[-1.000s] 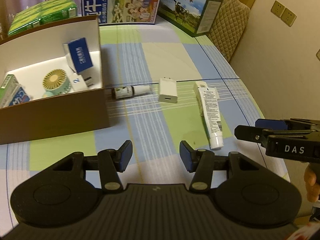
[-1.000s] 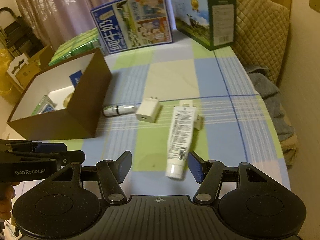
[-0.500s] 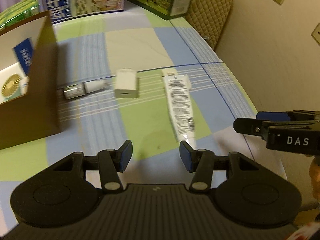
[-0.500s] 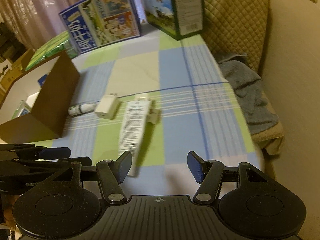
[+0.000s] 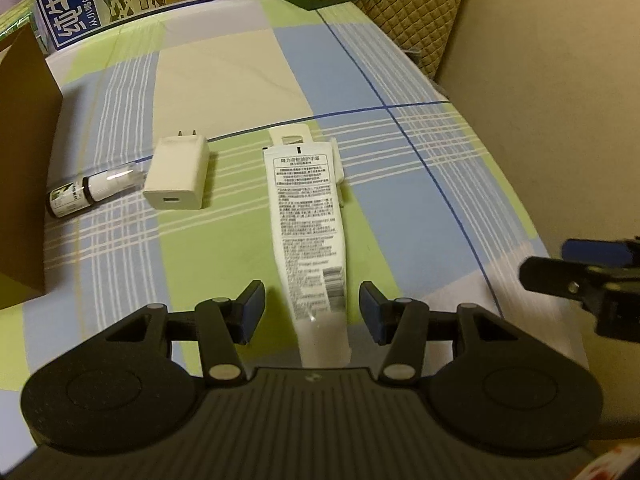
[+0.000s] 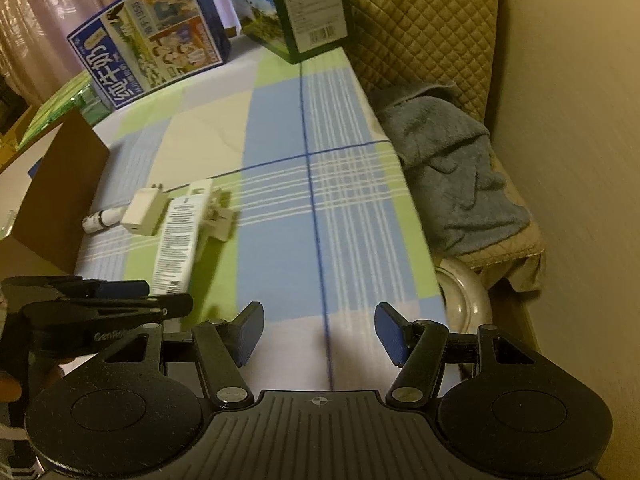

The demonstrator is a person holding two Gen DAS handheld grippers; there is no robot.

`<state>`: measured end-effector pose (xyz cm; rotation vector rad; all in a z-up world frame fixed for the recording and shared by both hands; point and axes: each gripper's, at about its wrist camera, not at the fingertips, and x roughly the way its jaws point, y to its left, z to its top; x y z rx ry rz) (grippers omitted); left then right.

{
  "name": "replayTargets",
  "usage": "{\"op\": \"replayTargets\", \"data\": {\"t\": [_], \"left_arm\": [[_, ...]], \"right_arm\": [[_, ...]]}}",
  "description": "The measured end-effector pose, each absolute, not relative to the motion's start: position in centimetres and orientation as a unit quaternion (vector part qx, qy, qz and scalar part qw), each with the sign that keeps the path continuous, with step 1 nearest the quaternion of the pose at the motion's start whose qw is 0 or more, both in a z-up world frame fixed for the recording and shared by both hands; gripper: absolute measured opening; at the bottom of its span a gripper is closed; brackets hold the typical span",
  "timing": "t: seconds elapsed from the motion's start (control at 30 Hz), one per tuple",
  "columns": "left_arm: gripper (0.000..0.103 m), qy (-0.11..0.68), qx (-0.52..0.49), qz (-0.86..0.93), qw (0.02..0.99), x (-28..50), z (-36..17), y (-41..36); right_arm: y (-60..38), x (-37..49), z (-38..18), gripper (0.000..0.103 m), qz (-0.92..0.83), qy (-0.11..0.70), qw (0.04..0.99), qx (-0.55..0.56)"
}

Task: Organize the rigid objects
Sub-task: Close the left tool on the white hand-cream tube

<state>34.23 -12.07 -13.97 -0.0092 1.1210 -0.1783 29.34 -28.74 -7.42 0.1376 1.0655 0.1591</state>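
Note:
A white tube [image 5: 308, 216] lies lengthwise on the checked cloth, cap end toward me. My left gripper [image 5: 311, 308] hangs open over that cap end, with a gap between each pad and the tube. Left of the tube lie a white charger plug [image 5: 176, 178] and a small dark bottle [image 5: 92, 192] on its side. My right gripper [image 6: 320, 334] is open over bare cloth near the table's right edge, nothing between its fingers. In the right wrist view the tube [image 6: 180, 240], the charger [image 6: 144, 212] and the left gripper [image 6: 160, 298] sit at the left.
A brown cardboard box [image 5: 24, 160] stands at the left edge. A blue milk carton [image 6: 152, 48] and a green box [image 6: 304, 8] stand at the table's far end. A small white piece [image 6: 218, 220] lies beside the tube. A grey towel [image 6: 452, 184] lies on the quilted seat to the right.
My left gripper has moved right and lower, from in front of the brown box to over the tube's cap end. My right gripper has moved right, off the tube onto bare cloth.

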Motion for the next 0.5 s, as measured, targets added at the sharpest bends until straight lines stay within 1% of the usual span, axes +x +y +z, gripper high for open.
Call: {"op": "replayTargets", "data": {"t": [0.2, 0.4, 0.43, 0.5], "left_arm": [[0.047, 0.535, 0.003, -0.067, 0.842, 35.6, -14.8, -12.9], [0.039, 0.535, 0.005, -0.060, 0.843, 36.2, -15.0, -13.0], [0.037, 0.535, 0.006, -0.059, 0.843, 36.2, -15.0, -13.1], [0.036, 0.535, 0.006, -0.060, 0.843, 36.2, -15.0, -13.0]], "right_arm": [[-30.1, 29.8, -7.9, 0.059, 0.074, 0.514, 0.852, 0.068], [-30.5, 30.2, -8.2, 0.059, 0.074, 0.517, 0.850, 0.068], [-30.5, 30.2, -8.2, 0.059, 0.075, 0.517, 0.850, 0.068], [-30.5, 30.3, -8.3, 0.059, 0.076, 0.517, 0.850, 0.068]]}}
